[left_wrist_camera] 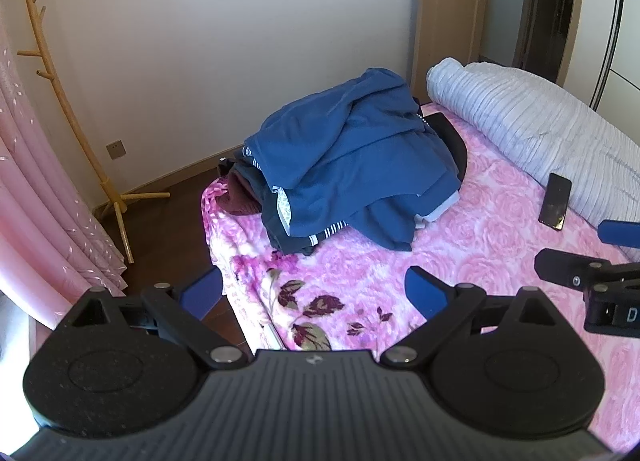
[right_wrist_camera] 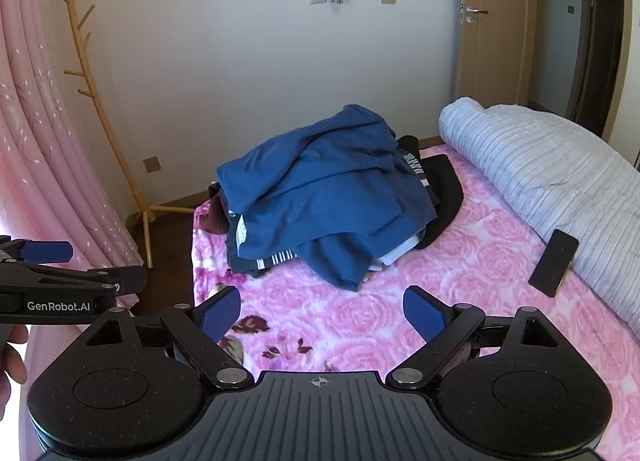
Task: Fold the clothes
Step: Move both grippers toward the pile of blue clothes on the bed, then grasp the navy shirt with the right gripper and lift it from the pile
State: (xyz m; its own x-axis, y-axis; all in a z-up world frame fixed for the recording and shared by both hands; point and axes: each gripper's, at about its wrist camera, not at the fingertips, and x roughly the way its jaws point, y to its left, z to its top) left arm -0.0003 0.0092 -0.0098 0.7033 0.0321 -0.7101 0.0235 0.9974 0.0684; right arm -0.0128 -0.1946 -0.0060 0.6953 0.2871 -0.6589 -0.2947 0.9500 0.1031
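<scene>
A heap of clothes lies at the far corner of the bed, topped by a crumpled blue garment (left_wrist_camera: 352,157) (right_wrist_camera: 320,189); striped, dark and maroon pieces (left_wrist_camera: 240,193) stick out beneath it. My left gripper (left_wrist_camera: 314,293) hovers over the near edge of the pink floral blanket (left_wrist_camera: 360,281), open, with nothing between its blue pads. My right gripper (right_wrist_camera: 322,315) hangs above the blanket (right_wrist_camera: 440,261) short of the heap, also open and empty. Each gripper shows in the other's view: the right one (left_wrist_camera: 592,257) at the right edge, the left one (right_wrist_camera: 60,273) at the left edge.
A rolled white quilt (left_wrist_camera: 540,121) (right_wrist_camera: 552,173) lies along the bed's right side, a black phone (left_wrist_camera: 555,201) (right_wrist_camera: 554,263) leaning against it. A wooden coat stand (left_wrist_camera: 80,121) and pink curtain (left_wrist_camera: 36,189) are at left over dark floor. A wooden door (right_wrist_camera: 492,21) is behind.
</scene>
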